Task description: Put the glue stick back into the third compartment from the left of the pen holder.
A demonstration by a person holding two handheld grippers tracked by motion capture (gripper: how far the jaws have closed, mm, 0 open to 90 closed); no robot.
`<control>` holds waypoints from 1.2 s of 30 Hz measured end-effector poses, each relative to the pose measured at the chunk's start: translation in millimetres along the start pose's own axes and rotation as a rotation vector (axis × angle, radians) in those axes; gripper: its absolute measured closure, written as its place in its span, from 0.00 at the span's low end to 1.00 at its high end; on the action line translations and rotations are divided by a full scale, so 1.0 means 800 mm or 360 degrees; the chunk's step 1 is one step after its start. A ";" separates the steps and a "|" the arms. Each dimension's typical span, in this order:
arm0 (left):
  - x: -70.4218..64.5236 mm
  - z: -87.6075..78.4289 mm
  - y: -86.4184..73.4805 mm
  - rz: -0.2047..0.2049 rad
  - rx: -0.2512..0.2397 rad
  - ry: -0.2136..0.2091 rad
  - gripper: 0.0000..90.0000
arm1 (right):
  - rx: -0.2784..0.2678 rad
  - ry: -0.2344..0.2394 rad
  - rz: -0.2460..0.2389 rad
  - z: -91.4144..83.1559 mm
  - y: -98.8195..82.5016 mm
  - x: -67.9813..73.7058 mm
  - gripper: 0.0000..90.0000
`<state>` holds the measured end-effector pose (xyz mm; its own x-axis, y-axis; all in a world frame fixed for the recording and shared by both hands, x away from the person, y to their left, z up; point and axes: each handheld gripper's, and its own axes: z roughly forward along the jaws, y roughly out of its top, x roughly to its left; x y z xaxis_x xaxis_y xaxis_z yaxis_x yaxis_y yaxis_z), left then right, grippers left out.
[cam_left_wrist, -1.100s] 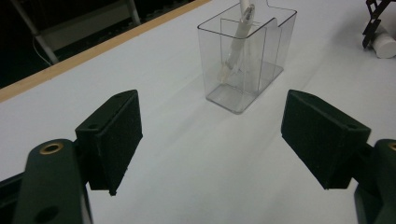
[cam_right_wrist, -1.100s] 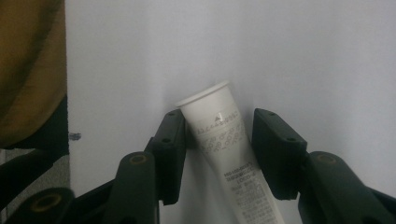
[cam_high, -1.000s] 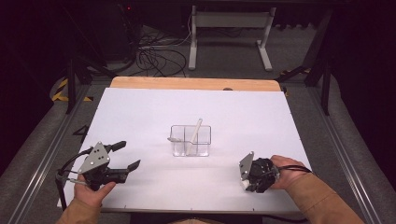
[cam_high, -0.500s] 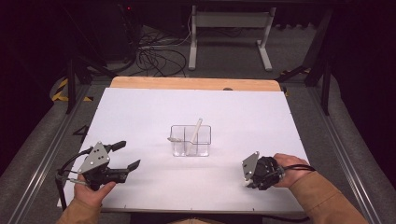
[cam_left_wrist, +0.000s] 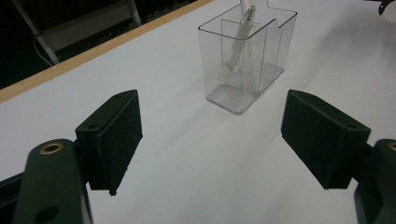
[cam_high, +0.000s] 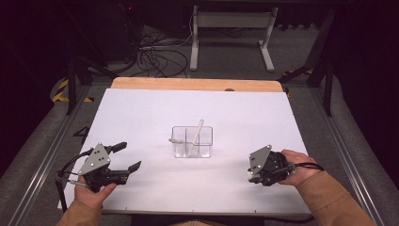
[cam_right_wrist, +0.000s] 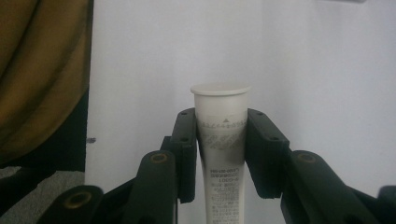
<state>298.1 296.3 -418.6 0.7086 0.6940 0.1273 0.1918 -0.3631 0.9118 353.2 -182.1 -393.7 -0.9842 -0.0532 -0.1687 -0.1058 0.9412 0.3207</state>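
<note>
While the left gripper (cam_high: 123, 157) sits at the near left of the white table (cam_high: 141, 113) in the high view, jaws spread wide and empty, the right gripper (cam_high: 253, 172) is at the near right in the person's right hand (cam_high: 294, 165), its tips hidden from above. The clear organizer box (cam_high: 192, 141) stands mid-table, between the two and well apart from both, with a white toothbrush-like stick (cam_high: 196, 133) leaning in one compartment. In the left gripper view the two black pads (cam_left_wrist: 116, 135) stand far apart over bare table, and the box (cam_left_wrist: 245, 56) is beyond them, the stick (cam_left_wrist: 240, 37) upright-tilted in its left-hand compartment. In the right gripper view the jaws have just been closing and now pinch a white tube (cam_right_wrist: 222, 135), cap end pointing away, pads pressed on both its sides. Judged step: the tube is freshly grasped and being raised off the near right of the table. Next move likely calls for carrying it left and far toward the box, tipping it upright over a free compartment, clear of the stick, before releasing.
</note>
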 end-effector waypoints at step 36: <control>0.000 0.000 0.000 0.0003 0.0000 0.0001 0.24 | -0.0392 -0.0212 0.0135 -0.052 0.026 -0.019 0.74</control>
<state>298.3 296.4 -418.7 0.7084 0.6939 0.1291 0.1908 -0.3643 0.9115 360.0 -175.4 -345.6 -0.9655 0.0819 -0.2470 -0.0711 0.8301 0.5531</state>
